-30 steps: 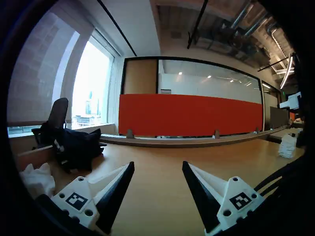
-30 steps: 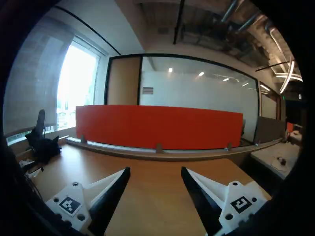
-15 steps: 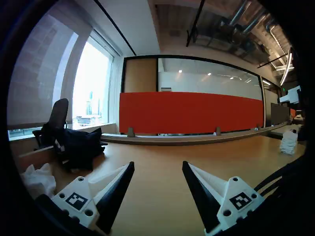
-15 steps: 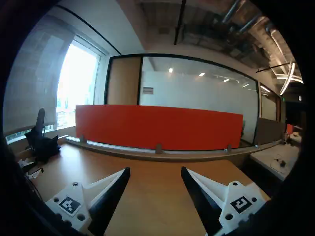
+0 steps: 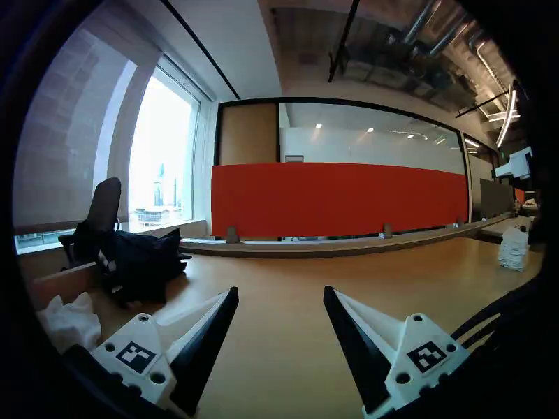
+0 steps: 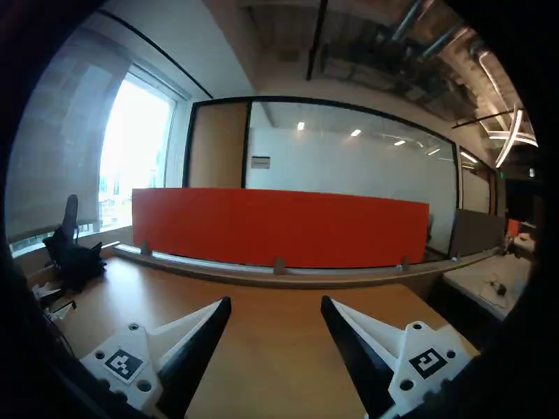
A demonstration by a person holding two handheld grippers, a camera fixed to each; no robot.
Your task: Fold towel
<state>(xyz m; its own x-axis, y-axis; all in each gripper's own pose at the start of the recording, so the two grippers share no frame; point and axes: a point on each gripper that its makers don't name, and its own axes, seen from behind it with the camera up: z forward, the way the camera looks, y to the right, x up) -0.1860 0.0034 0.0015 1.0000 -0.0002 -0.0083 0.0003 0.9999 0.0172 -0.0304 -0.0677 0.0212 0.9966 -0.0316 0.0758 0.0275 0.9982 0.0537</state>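
Note:
In the left gripper view my left gripper (image 5: 279, 293) stands open just above the wooden table (image 5: 293, 279), with nothing between its fingers. A crumpled white cloth (image 5: 68, 322) lies at the far left, beside the left finger. A stack of folded white towels (image 5: 513, 248) sits at the table's far right. In the right gripper view my right gripper (image 6: 276, 302) is open too, empty, over bare wood (image 6: 279, 314).
A black bag (image 5: 140, 262) rests on the table's left side, in front of a black office chair (image 5: 98, 213); the bag (image 6: 73, 262) also appears at far left in the right gripper view. A red divider panel (image 5: 339, 199) runs along the table's back edge. Another desk (image 6: 489, 279) stands at right.
Both views have shifted only slightly. In the left gripper view the towel stack at the right sits a little higher. Both grippers stay open and empty.

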